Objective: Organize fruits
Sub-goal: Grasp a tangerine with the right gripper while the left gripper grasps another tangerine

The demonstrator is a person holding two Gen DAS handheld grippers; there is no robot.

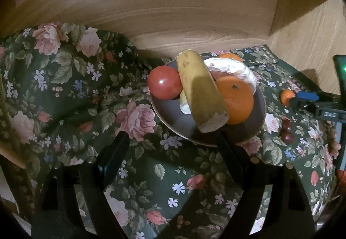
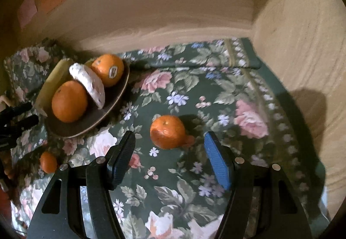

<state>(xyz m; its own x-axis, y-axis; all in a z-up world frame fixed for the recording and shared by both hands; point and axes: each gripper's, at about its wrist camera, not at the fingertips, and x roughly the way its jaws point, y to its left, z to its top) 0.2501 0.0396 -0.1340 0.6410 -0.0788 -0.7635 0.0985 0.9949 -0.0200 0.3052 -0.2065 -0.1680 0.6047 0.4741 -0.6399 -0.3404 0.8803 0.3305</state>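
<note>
A dark plate [image 1: 168,117] on the floral cloth holds a red tomato [image 1: 164,82], a banana [image 1: 201,92], an orange [image 1: 236,100], a white-rinded slice [image 1: 235,71] and a second orange [image 1: 230,56] behind. My left gripper [image 1: 170,141] is open and empty just in front of the plate. In the right wrist view the plate [image 2: 108,113] is at the left. A loose mandarin [image 2: 167,132] lies on the cloth. My right gripper [image 2: 169,152] is open, its fingers on either side of the mandarin, apart from it.
A small mandarin [image 2: 48,162] lies in front of the plate. Dark grapes [image 1: 286,130] lie right of the plate. Wooden walls [image 1: 194,12] close the back and right [image 2: 302,55]. The cloth [image 1: 64,87] is bunched up at the left.
</note>
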